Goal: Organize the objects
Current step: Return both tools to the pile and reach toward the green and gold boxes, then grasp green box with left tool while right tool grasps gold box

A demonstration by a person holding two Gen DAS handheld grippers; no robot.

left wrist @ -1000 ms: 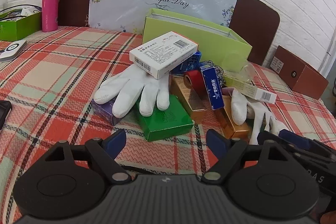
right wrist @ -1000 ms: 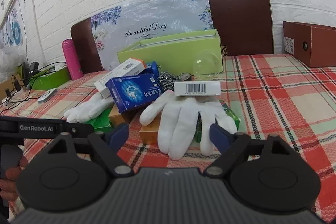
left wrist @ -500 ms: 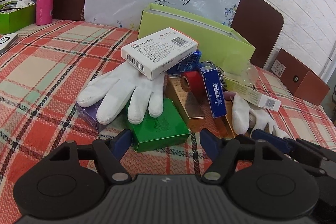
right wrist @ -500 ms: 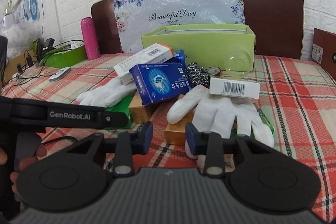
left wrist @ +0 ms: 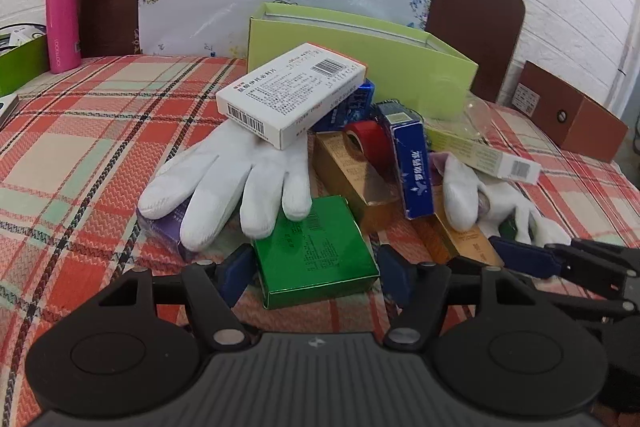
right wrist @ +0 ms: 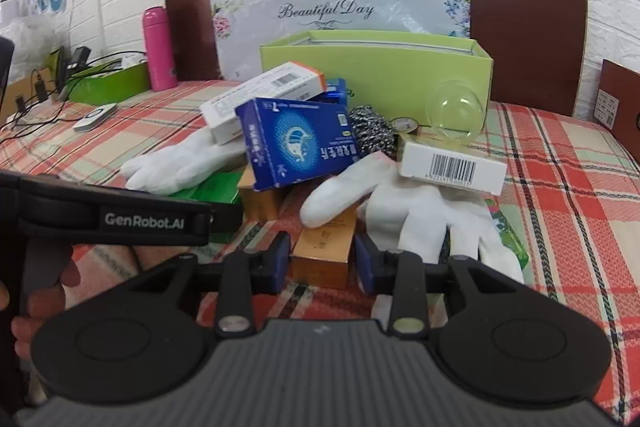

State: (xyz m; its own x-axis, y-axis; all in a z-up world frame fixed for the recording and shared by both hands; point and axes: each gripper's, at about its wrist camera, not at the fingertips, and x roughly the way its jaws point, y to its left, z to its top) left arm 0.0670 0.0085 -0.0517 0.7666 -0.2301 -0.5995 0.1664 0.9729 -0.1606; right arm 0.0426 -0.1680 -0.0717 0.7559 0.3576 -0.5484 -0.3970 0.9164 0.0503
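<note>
I see nothing sorted yet: the pile at frame centre sits before the light green box. My left hand-held gripper straddles the green carton, jaws apart; my right hand-held gripper brackets the gold carton, not clamped.

I read tablecloth as woven plaid cloth, rough weave. Gloves white knit fabric, matt. Green box glossy printed card, catching glare. Gold box card, satin metallic sheen. Blue box glossy card. White carton matt card. Scourer shiny metal wire. Dome clear smooth plastic. Flask pink, smooth satin. My fingers dark blue, matt; gripper bodies black matt plastic.
</note>
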